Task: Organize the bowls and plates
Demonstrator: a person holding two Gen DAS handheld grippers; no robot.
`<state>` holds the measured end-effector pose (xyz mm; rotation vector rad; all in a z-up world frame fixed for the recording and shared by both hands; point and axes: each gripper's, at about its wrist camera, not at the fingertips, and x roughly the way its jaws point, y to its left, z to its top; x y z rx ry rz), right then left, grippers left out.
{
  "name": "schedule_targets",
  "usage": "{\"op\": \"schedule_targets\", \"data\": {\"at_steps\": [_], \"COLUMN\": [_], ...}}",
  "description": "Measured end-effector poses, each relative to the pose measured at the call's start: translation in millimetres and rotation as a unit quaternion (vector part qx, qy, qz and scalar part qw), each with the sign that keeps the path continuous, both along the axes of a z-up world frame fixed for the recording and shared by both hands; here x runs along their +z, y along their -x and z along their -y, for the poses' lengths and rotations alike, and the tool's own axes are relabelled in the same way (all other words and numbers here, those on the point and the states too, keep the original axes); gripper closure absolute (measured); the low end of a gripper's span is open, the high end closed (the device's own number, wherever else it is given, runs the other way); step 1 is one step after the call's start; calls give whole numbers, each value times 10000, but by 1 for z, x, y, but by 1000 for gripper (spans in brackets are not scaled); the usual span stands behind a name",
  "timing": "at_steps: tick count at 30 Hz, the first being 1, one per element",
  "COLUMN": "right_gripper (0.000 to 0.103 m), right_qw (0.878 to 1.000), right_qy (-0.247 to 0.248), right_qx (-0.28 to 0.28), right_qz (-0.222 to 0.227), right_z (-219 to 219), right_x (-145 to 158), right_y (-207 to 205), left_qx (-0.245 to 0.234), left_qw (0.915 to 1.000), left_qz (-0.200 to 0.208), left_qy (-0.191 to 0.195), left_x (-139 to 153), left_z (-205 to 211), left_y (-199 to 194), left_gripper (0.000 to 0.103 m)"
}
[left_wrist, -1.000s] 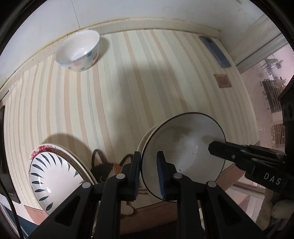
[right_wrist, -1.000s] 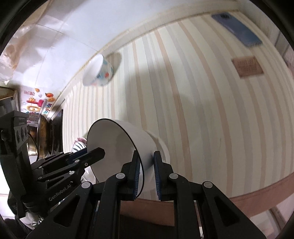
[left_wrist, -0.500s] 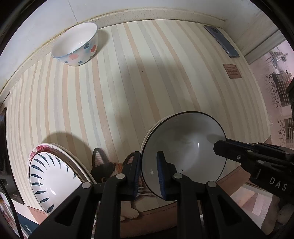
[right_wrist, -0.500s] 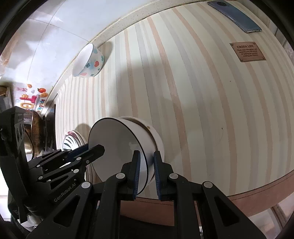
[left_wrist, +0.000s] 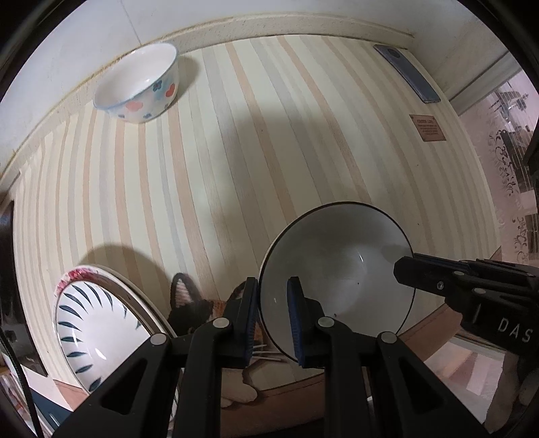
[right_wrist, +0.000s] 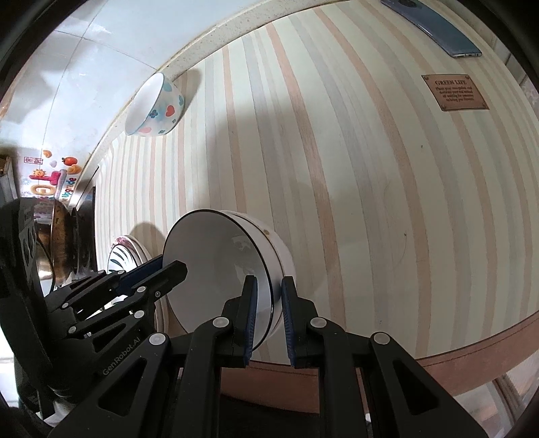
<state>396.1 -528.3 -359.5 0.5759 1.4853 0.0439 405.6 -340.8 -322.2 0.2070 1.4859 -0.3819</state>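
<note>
A white bowl with a thin black rim [left_wrist: 340,269] [right_wrist: 219,269] is held above the striped table by both grippers. My left gripper [left_wrist: 272,318] is shut on its near-left rim. My right gripper [right_wrist: 269,311] is shut on its opposite rim and also shows in the left wrist view [left_wrist: 438,279]. A white bowl with heart and flower prints [left_wrist: 138,84] [right_wrist: 155,107] sits far back by the wall. A plate with blue leaf strokes [left_wrist: 91,323] [right_wrist: 126,256] lies near the front left edge.
The striped table [left_wrist: 235,151] ends in a curved front edge. A cat-shaped mat [left_wrist: 192,306] lies under the left fingers. A blue phone [left_wrist: 407,72] [right_wrist: 434,27] and a brown label [left_wrist: 427,127] [right_wrist: 454,91] lie at the far right. A pan [right_wrist: 64,242] stands at left.
Both grippers have carried the black-rimmed bowl upward, away from the table. Their hold on it is unchanged.
</note>
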Motion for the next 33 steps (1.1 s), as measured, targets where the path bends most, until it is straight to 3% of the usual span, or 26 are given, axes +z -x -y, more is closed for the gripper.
{"op": "schedule_targets", "data": {"at_steps": [7,12,15,20,23,27,33], "right_gripper": [86,62,60,60,60,60,60], "right_qw": [9996,9962,9936,9909,9918,9952,9973], "right_qy": [-169,-598,-801,-861,-693,-559,-569], "right_qx": [-243,-463,-474,-292,-130,-47,-34], "right_qz": [14,437,638,997,1062,806,469], "right_z": [14,21,12,-15,-36,-58,-73], "right_x": [13,38,42,41,29,-1,-36], "right_y": [-6,-34,-69,-143,-191,-241,-271], "left_qx": [351,954,1481,2200,2413,2508,2372], "left_qw": [9989,9933,9860,9725,9683,9656,9690], "left_qz": [-9,250,426,551,362,-23,-203], "left_qy": [311,604,644,529,541,685,666], "left_x": [23,50,54,38,14,-19,-49], "left_z": [-24,-57,-83,-124,-138,-148,-143], "left_y": [-6,-41,-84,-158,-196,-225,-242], "left_gripper": [87,80,80,80,80,80,80]}}
